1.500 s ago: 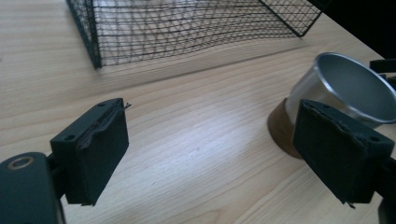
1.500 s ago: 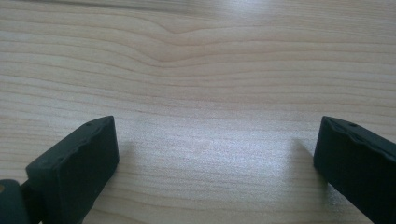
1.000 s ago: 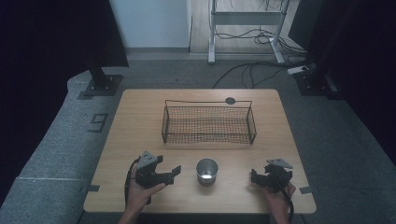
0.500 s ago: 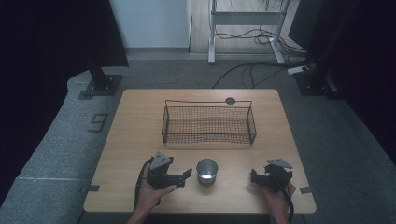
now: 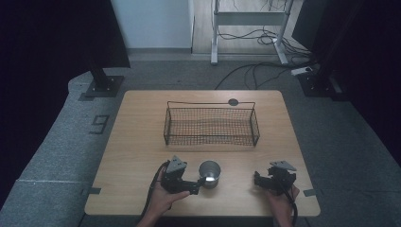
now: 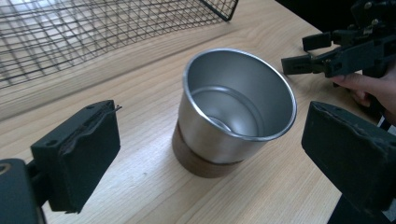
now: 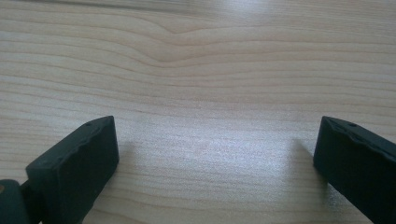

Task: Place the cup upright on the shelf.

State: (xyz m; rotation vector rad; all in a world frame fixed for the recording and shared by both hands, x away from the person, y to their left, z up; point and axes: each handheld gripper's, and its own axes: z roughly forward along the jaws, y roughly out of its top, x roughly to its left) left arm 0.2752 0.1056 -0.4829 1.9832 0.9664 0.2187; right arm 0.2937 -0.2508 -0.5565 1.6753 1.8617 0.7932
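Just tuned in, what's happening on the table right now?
A person is working at a wooden table with a hand-held gripper in each hand. The left hand-held gripper is open and lined up on a metal cup with a dark base, jaws either side but not touching it. The right hand-held gripper is open too, near the front right edge. A wire basket sits empty behind the cup.

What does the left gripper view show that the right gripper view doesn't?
The left gripper view has a metal cup standing on the table between its open jaws, the wire basket behind it, and the right gripper farther off in a hand. The right gripper view has bare table between its own open jaws, nothing held. Both share the wooden tabletop and a pair of black jaws spread apart.
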